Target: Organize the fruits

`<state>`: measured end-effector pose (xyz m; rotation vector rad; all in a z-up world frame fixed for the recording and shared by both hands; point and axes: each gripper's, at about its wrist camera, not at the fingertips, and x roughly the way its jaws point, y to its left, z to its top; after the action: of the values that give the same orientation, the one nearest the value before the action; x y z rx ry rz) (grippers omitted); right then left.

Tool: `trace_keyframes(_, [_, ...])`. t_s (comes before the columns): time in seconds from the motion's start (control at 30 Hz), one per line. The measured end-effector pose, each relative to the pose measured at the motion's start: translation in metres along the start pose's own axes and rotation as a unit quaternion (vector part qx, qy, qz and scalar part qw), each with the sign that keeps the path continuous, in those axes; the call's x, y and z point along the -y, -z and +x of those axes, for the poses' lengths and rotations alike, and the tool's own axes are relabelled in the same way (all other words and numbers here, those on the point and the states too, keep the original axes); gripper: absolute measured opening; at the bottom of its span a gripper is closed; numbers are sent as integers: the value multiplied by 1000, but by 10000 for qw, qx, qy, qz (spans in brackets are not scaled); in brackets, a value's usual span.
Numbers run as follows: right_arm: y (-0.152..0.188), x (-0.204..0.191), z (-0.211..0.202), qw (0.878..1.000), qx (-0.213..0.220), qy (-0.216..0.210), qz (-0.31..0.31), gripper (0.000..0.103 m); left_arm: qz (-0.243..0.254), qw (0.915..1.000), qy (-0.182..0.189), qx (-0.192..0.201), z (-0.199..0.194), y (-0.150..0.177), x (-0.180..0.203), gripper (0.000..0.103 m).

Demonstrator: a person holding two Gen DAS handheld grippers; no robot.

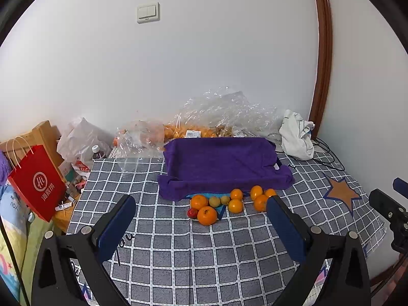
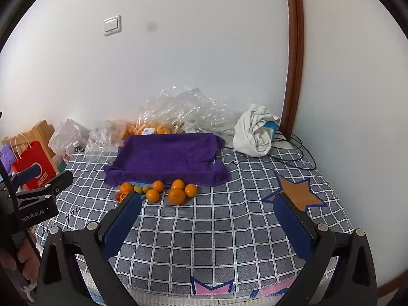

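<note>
Both claws spread wide, nothing btwn the pads: left claw (image 1: 201, 227) and right claw (image 2: 207, 219) each hovering over the checked cloth (image 1: 178, 255), tilted down toward the fruit. Hand (image 2: 15, 267) gripping the left tool's handle, seen at left edge of right wrist view.

Further out, fruit pile (image 1: 229, 202) loose on the cloth, just in front of the purple towel (image 1: 221, 163) (draped over a tray w/ raised edges, blue rim peeking out underneath). Mostly oranges, two small yellow-green ones in the middle, one small red one (image 1: 192, 213) at the pile's left end. Largest orange (image 1: 207, 215) nearest the left claw.

Behind the towel: crumpled clear plastic bags (image 1: 219, 112) w/ more oranges inside, against the wall. White cloth bundle (image 1: 297, 135) to the right, cables beside it. Red paper bag (image 1: 38, 183) off the left edge.
</note>
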<state>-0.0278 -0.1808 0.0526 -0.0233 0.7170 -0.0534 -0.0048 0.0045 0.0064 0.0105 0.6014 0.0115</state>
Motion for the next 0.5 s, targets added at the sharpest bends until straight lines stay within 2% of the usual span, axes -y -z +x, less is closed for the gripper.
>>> trace_keyframes(0.5, [2,-6,-1,10000,10,-51,-60,102,-3,10000,4,7,-2,0,0,103])
